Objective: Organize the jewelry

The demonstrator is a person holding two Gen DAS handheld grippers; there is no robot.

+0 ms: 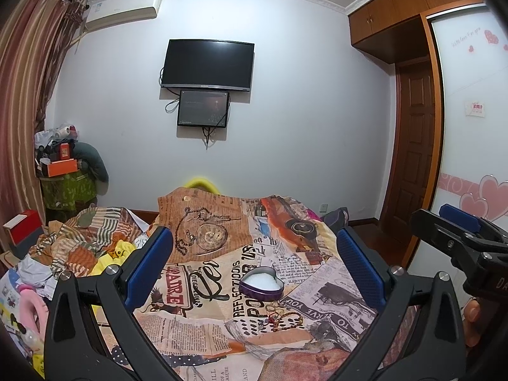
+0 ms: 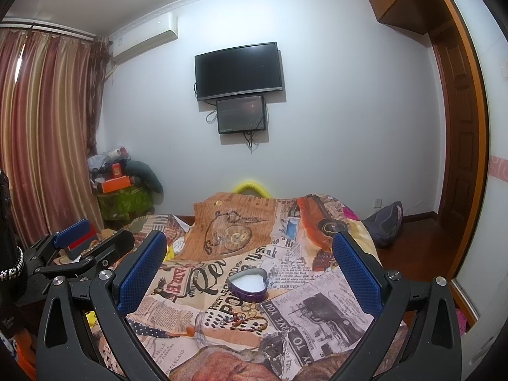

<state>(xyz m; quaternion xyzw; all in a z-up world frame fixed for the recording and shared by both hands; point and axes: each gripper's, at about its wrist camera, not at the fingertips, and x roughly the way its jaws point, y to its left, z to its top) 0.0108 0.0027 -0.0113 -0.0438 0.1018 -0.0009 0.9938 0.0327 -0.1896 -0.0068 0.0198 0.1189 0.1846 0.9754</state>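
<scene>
Closest in, both tools hang above the bed with nothing between their blue pads: the left gripper (image 1: pixel 254 265) has its jaws spread wide, and the right gripper (image 2: pixel 249 270) is just as wide open. Just beyond them, on the newspaper-print bedspread (image 1: pixel 203 327), a small tangle of jewelry (image 1: pixel 284 316) lies loose, gold chain and beads mixed, at about 6 o'clock from the heart-shaped tin (image 1: pixel 262 284) and just beside it. The tin is purple, lidless, with a white lining, and the jewelry is outside it. From the right wrist view the same heap (image 2: pixel 246 316) sits just below the tin (image 2: pixel 247 287). Farther off at 10 o'clock, rumpled clothes (image 1: pixel 79 247) pile on the bed. On the far wall at 12 o'clock hangs a dark television (image 1: pixel 208 65), a smaller screen (image 1: pixel 203 108) under it.
</scene>
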